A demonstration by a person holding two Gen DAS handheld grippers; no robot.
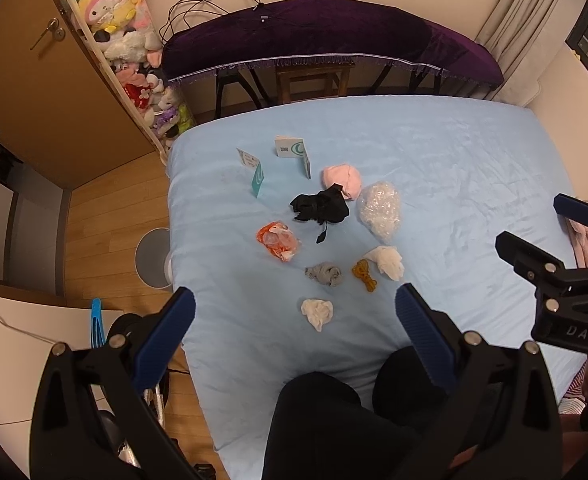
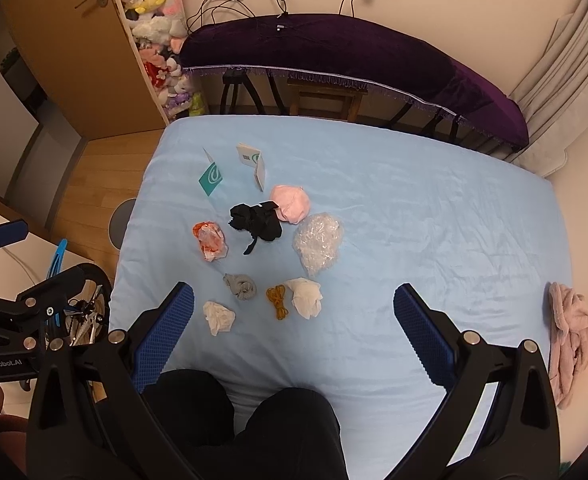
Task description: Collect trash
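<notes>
Several bits of trash lie on the light blue bed (image 1: pixel 454 168): an orange wrapper (image 1: pixel 277 241), a clear plastic bag (image 1: pixel 379 210), two crumpled white tissues (image 1: pixel 317 312) (image 1: pixel 387 261), a yellow string (image 1: pixel 365 276), two folded cards (image 1: pixel 294 152). A pink cloth (image 1: pixel 341 181), a black cloth (image 1: pixel 321 209) and a grey sock (image 1: pixel 324 274) lie among them. My left gripper (image 1: pixel 294 320) is open and empty, held above the near tissue. My right gripper (image 2: pixel 294 312) is open and empty above the bed's near part; it also shows in the left wrist view (image 1: pixel 542 228).
A purple-covered keyboard (image 2: pixel 354 52) on a stand runs behind the bed. A shelf of plush toys (image 1: pixel 134 60) and a wooden door (image 1: pixel 34 60) stand at the left. A small bicycle (image 2: pixel 78 312) is beside the bed. A pink towel (image 2: pixel 568 328) lies at the bed's right edge.
</notes>
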